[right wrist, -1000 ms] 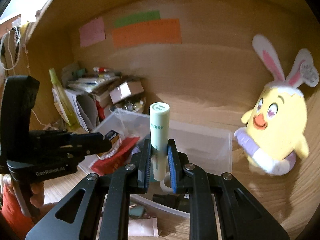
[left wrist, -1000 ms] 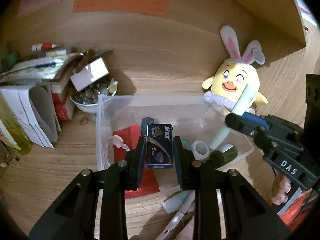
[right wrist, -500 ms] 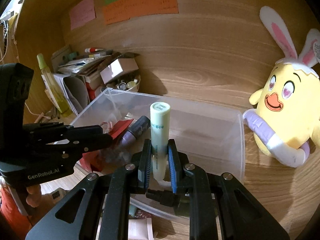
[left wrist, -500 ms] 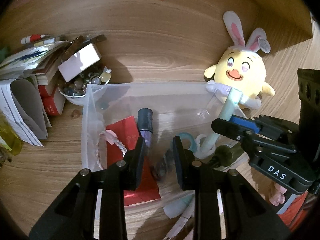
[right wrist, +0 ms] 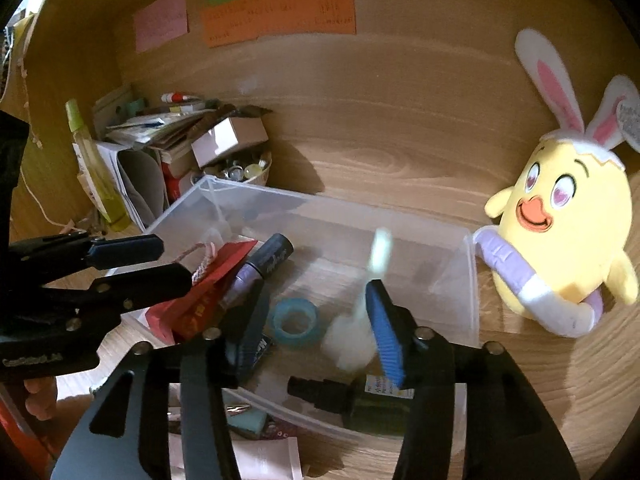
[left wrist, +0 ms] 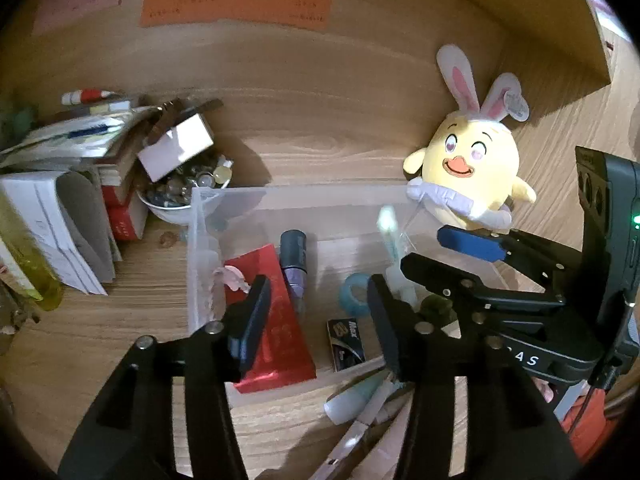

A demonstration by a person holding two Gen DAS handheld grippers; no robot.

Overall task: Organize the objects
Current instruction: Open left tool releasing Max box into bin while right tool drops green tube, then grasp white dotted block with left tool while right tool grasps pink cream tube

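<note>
In the clear bin (left wrist: 208,216), bare floor lies toward 12 o'clock along the back wall. A red packet (left wrist: 276,320) and a purple-capped marker (left wrist: 294,266) fill 9 o'clock; a teal tape roll (right wrist: 296,322) sits mid-floor. The chick plush (right wrist: 560,232) blocks 3 o'clock, and a trinket bowl (left wrist: 180,196) blocks 10 o'clock.

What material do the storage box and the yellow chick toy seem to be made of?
The storage box looks like thin translucent plastic with a slightly frosted finish: the wood grain and the items inside show through its walls. The yellow chick toy looks like soft plush fabric, matte and slightly fuzzy, with felt-like bunny ears; the eyes and beak seem printed or stitched on, which of the two I cannot tell.
</note>
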